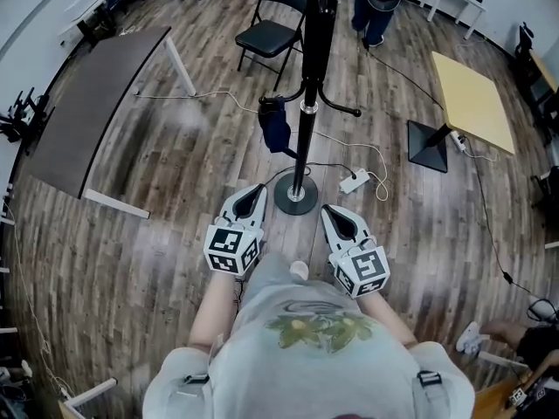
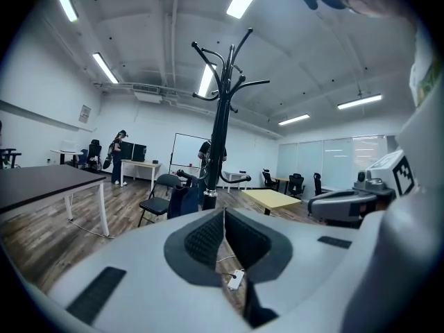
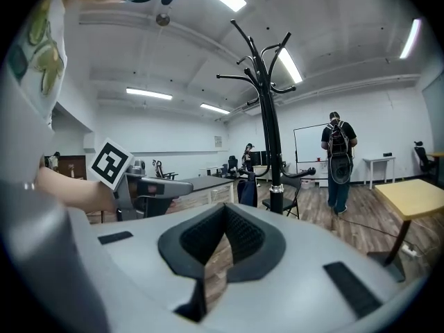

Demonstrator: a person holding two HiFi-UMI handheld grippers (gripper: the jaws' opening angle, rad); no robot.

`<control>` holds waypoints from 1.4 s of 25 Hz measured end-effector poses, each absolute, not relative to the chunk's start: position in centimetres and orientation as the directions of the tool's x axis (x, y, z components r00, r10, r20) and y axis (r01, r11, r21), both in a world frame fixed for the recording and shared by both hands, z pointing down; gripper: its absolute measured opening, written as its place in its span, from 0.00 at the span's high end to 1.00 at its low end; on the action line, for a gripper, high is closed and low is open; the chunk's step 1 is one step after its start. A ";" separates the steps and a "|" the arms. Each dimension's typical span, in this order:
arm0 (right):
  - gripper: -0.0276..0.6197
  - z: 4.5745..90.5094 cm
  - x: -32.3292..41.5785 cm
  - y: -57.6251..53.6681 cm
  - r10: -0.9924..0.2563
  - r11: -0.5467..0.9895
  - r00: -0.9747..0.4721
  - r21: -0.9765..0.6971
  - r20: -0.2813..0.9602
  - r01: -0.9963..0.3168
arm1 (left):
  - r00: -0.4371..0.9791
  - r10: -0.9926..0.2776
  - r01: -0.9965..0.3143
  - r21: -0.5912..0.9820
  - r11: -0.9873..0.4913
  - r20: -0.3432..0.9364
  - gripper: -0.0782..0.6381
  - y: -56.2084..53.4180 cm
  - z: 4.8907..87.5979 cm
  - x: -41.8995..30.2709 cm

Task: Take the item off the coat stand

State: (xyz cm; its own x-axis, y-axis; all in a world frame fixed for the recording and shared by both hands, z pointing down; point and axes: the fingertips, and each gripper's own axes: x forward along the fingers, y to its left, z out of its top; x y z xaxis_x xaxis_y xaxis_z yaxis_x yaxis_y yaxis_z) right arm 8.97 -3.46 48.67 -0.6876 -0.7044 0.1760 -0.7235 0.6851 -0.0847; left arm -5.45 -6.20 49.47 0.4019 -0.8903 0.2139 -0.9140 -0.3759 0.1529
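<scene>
While the person in the grey T-shirt stands on the wooden plank floor [image 1: 157, 260], the tall black metal coat stand [image 1: 310, 103] rises just in front of them on its round black base [image 1: 295, 195]. From a low hook on the stand's left side hangs the dark blue fabric item [image 1: 275, 127]; it hangs close beside the pole, above the floor, and no gripper touches it. The left gripper [image 1: 260, 187] is held low, pointing toward the base, and its dark ribbed fingers [image 2: 205, 241] are pressed together with nothing between them. The right gripper [image 1: 325, 208] is held beside it at about the same height, on the other side of the base, and its fingers [image 3: 243, 238] also meet at the tips and hold nothing. In both gripper views the stand is ahead of the closed tips, with the blue item next to the pole at a lower hook. On the floor just right of the base lies a white power strip [image 1: 354, 182] with its thin cable. Behind the stand is a black folding chair [image 1: 272, 33]. Further left stands a long dark brown surface [image 1: 96, 103] on white legs, and to the right a square yellow surface [image 1: 472, 99]. At the far end of the room a standing person [image 3: 338, 161] with a backpack faces away.
</scene>
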 end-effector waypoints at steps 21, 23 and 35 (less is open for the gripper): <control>0.95 47.8 5.2 -11.9 -0.707 0.681 -0.686 -0.095 0.170 -0.726 | 0.498 -0.836 -0.867 0.118 -0.484 0.231 0.72 -16.8 48.2 -6.9; 0.95 47.9 5.0 -12.3 -0.702 0.685 -0.691 -0.102 0.171 -0.721 | 0.504 -0.832 -0.864 0.108 -0.493 0.234 0.68 -17.5 48.4 -6.9; 0.95 47.9 3.6 -14.5 -0.681 0.704 -0.710 -0.105 0.180 -0.702 | 0.493 -0.825 -0.865 0.056 -0.498 0.276 0.51 -21.8 50.0 -8.6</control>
State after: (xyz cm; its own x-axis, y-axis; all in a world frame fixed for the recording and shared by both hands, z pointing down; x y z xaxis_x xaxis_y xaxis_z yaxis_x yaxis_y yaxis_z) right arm 3.57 -14.49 47.88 -0.7096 -0.6812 0.1804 -0.7025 0.7039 -0.1051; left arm -8.57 -21.83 50.00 0.4926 -0.8252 0.2765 -0.8655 -0.4978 0.0562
